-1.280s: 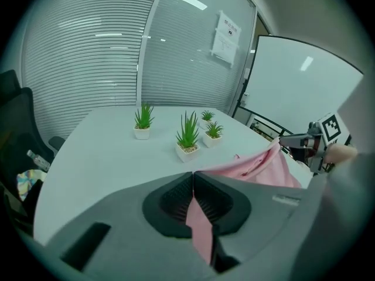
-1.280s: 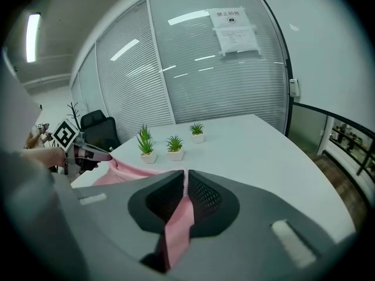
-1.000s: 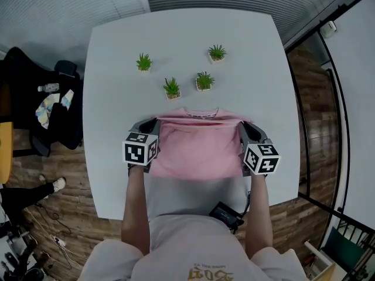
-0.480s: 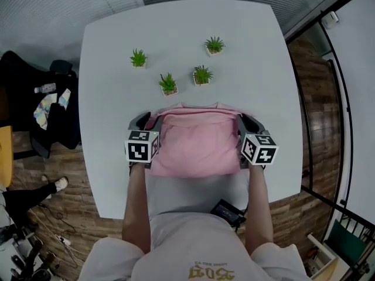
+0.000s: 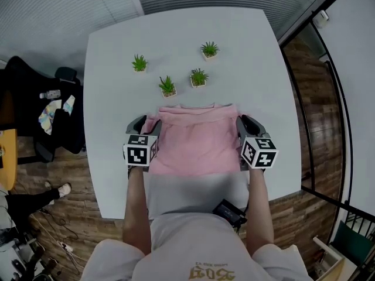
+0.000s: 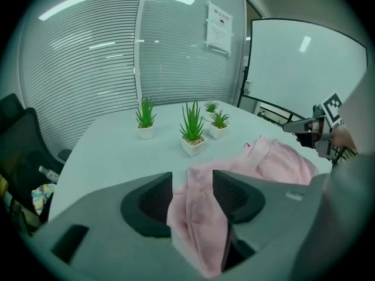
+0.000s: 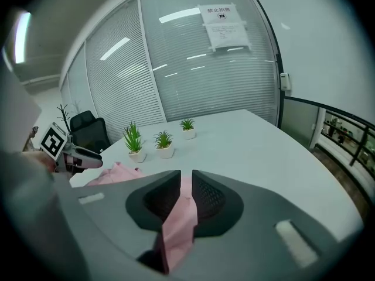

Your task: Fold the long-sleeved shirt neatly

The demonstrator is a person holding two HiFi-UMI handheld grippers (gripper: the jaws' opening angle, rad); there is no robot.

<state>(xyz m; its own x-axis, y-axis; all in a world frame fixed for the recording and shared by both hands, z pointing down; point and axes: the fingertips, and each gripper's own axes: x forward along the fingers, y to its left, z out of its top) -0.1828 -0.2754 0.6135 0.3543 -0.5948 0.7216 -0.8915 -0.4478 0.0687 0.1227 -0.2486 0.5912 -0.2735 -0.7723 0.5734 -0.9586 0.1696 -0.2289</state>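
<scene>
The pink long-sleeved shirt (image 5: 193, 145) lies folded into a rectangle on the white table (image 5: 117, 104), collar edge toward the plants. My left gripper (image 5: 146, 124) is at its upper left corner. In the left gripper view, these jaws (image 6: 192, 183) are opening; a bunched fold of the shirt (image 6: 199, 215) hangs loosely between them with a gap on each side. My right gripper (image 5: 242, 123) is at the upper right corner. Its jaws (image 7: 186, 183) are opening slightly but stand narrow, with a strip of the shirt (image 7: 179, 227) still filling the slit.
Several small potted plants (image 5: 167, 86) (image 5: 198, 76) (image 5: 139, 62) (image 5: 209, 48) stand just beyond the shirt. A black device (image 5: 229, 212) sits at the table's near edge by my body. A dark chair with clutter (image 5: 41, 116) stands left of the table.
The left jaws have spread apart around the shirt's corner. Both grippers stay at the shirt's upper corners, and the shirt has settled flatter on the table.
</scene>
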